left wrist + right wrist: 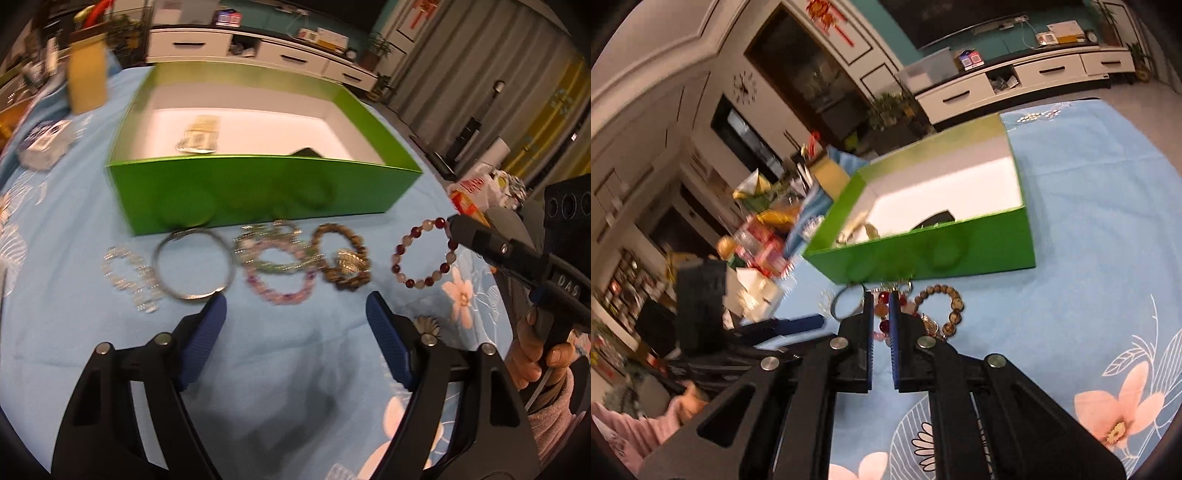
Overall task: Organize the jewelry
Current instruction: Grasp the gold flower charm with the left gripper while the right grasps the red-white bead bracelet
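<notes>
A row of bracelets lies on the blue flowered cloth in front of the green box (258,188): a silver chain (129,277), a silver bangle (194,264), a pink bead bracelet (284,275) and a brown bead bracelet (343,258). My left gripper (295,325) hovers open just short of them, with nothing between its blue pads. At the right end my right gripper (453,226) is shut on a red and white bead bracelet (424,254). In the right wrist view the beads (882,310) sit pinched between the right gripper (881,297) fingers.
The green box (960,251) has a white floor and holds a pale jewelry piece (199,136) and a dark item (306,151). A yellow container (86,77) and a small box (46,144) stand at far left. Bags (480,188) crowd the table's right edge.
</notes>
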Demonstrator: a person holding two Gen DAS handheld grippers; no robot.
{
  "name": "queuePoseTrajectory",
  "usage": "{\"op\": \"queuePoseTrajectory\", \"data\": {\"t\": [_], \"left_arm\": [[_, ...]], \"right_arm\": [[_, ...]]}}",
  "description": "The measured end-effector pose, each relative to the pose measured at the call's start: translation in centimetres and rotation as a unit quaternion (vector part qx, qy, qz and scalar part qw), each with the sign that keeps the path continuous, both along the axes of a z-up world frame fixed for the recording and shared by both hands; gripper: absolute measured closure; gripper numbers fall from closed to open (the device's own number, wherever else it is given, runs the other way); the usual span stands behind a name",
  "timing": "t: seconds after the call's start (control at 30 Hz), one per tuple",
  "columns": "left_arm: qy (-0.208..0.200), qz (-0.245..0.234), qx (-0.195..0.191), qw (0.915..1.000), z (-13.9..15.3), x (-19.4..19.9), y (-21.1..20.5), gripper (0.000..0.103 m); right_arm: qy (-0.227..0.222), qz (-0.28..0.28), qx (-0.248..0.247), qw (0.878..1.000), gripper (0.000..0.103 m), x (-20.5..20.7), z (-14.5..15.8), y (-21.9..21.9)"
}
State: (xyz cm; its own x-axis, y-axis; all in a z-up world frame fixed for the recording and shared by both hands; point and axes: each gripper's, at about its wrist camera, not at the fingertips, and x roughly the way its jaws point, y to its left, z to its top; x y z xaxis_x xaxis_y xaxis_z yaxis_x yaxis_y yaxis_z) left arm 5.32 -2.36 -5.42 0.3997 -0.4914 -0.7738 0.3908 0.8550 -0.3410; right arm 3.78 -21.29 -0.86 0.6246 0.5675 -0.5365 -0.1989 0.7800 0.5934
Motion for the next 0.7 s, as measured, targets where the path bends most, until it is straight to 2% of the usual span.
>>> {"op": "queuePoseTrajectory", "data": {"t": [0.17, 0.23, 0.33, 0.53, 0.63, 0.7], "left_arm": [[-0.005, -0.035, 0.011, 0.9993, -0.3, 0.8, -3.3, 0.035], [-0.005, -0.047, 0.017, 0.9988, -0.7, 1.3, -4.5, 0.048], [-0.008, -0.057, 0.025, 0.9980, -1.1, 2.1, -6.0, 0.060], [-0.014, -0.070, 0.042, 0.9966, -1.8, 3.5, -7.6, 0.062], [-0.010, -0.079, 0.051, 0.9956, -2.2, 4.0, -8.3, 0.074], [-0.010, -0.084, 0.058, 0.9947, -2.5, 4.2, -8.8, 0.074]], "right_arm": [[-0.013, -0.017, 0.003, 1.000, 0.095, -0.1, 0.5, -0.5], [-0.012, -0.023, 0.000, 1.000, 0.095, -0.1, 0.3, -0.6], [-0.006, -0.031, 0.004, 0.999, 0.095, -0.3, -0.4, -1.1], [-0.001, -0.035, 0.010, 0.999, 0.095, -0.8, -0.9, -1.9], [-0.003, -0.037, 0.012, 0.999, 0.095, -0.9, -0.9, -2.1], [-0.004, -0.038, 0.013, 0.999, 0.096, -1.0, -0.9, -2.4]]}}
